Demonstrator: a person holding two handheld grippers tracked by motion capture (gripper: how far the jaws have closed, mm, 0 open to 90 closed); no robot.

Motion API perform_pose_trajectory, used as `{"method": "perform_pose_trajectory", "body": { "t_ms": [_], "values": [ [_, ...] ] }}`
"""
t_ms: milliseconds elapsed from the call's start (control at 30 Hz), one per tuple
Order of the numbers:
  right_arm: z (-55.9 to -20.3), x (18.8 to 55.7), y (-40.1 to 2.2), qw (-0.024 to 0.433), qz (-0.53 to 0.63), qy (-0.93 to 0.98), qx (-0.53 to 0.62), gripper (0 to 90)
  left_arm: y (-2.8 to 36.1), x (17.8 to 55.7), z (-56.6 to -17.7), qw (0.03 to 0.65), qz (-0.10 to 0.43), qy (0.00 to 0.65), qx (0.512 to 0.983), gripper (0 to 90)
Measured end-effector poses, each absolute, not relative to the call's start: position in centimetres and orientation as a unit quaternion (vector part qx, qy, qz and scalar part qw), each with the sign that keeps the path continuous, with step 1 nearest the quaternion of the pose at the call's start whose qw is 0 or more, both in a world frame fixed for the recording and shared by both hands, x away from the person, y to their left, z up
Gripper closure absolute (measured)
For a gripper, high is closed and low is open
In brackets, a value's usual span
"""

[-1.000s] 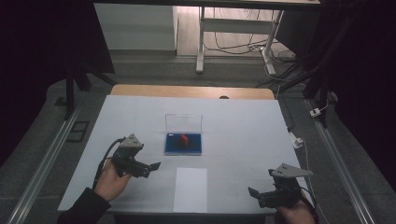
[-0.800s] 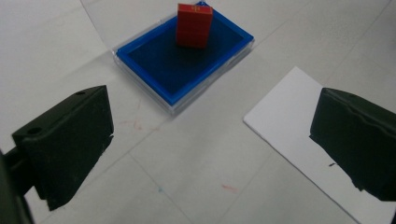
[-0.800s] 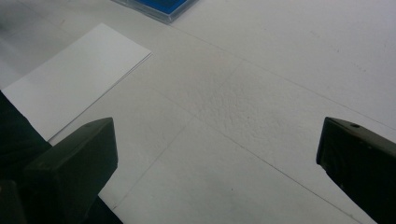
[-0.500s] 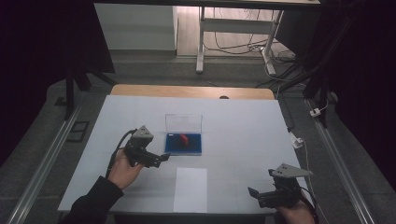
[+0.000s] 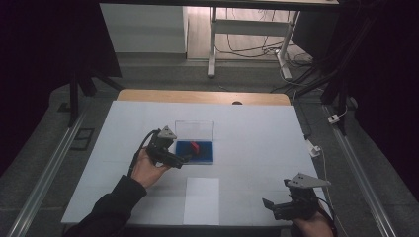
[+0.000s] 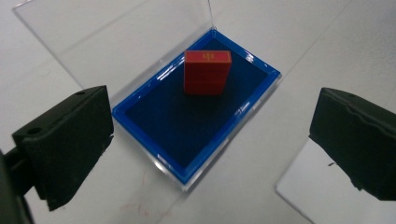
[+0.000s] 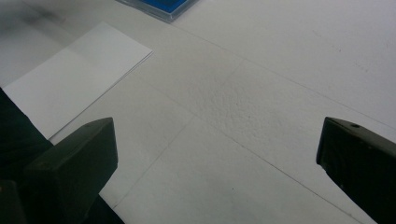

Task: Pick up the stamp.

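Observation:
A blue tray-like case [image 5: 207, 154] [image 6: 168, 140] with a clear lid [image 5: 194, 129] [image 6: 116, 32] standing open lies mid-table. A small red block [image 5: 194, 146] [image 6: 207, 71] stands inside it. My left gripper [image 5: 184, 159] [image 6: 210, 154] hovers at the case's left edge, open, its jaws set wide on either side of the case with nothing between them. My right gripper [image 5: 269, 205] [image 7: 219, 168] rests low at the front right of the table, open and holding nothing.
A white sheet of paper [image 5: 201, 200] [image 7: 70, 79] lies flat near the front edge, between the two grippers. The white table [image 5: 257, 133] ends at a wooden strip [image 5: 202, 96] at the back. Cables trail along the floor at the right.
My left gripper has moved right and forward, from the front left of the table up to the case's left edge. The right gripper has stayed put.

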State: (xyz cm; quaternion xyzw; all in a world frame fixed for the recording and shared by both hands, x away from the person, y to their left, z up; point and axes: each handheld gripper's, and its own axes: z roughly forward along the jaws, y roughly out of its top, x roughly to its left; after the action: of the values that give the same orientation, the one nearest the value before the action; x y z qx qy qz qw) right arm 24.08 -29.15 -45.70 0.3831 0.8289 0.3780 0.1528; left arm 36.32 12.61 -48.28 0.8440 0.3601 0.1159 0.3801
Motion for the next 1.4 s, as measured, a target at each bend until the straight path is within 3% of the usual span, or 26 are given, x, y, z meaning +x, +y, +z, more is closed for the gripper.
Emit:
{"method": "perform_pose_trajectory", "body": {
  "t_ms": [533, 967, 1033, 1400],
  "values": [
    [-45.7, 24.1, -29.2, 0.151, 0.376, 0.83, 0.383, 0.0, 9.2, 39.5, -50.4, 0.347, 0.13, 0.356, 0.858, 3.2],
    [-45.8, 24.1, -29.1, 0.151, 0.374, 0.831, 0.384, 0.0, 9.4, 39.9, -50.3, 0.347, 0.126, 0.345, 0.863, 44.5],
    [-45.8, 24.1, -29.1, 0.15, 0.375, 0.83, 0.384, 0.0, 9.2, 39.8, -50.3, 0.351, 0.119, 0.338, 0.865, 57.2],
    [-45.7, 24.1, -29.1, 0.151, 0.374, 0.832, 0.381, 0.0, 9.3, 39.4, -49.1, 0.348, 0.119, 0.333, 0.868, 58.2]
  ]
}}
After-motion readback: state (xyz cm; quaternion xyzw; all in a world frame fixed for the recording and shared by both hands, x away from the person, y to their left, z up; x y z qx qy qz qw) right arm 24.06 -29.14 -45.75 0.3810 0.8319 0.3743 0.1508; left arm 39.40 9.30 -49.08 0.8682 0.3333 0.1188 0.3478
